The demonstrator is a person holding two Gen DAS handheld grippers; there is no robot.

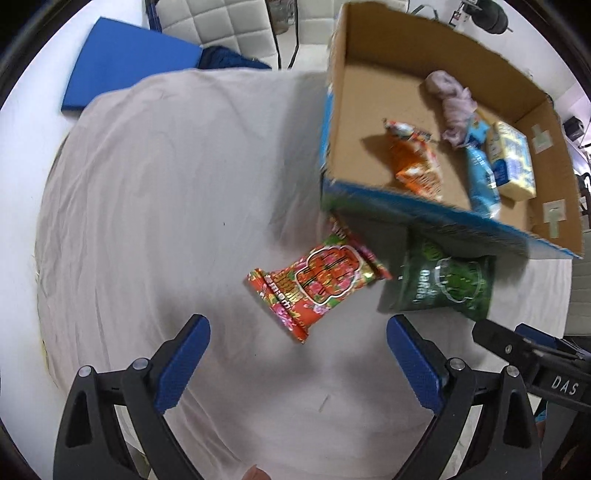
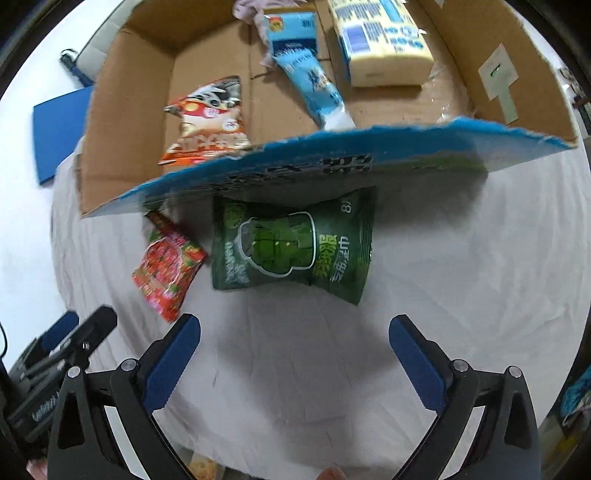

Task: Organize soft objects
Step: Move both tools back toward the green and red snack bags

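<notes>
A red flowered packet and a green wipes pack lie on the white cloth just in front of an open cardboard box. My left gripper is open and empty, just short of the red packet. My right gripper is open and empty, just short of the green pack; the red packet lies to its left. Inside the box lie an orange snack bag, a blue pouch, a yellow pack and a pale crumpled cloth.
A white cloth covers the table. A blue pad and a white quilted chair stand beyond the far edge. The right gripper's body shows at the left view's lower right.
</notes>
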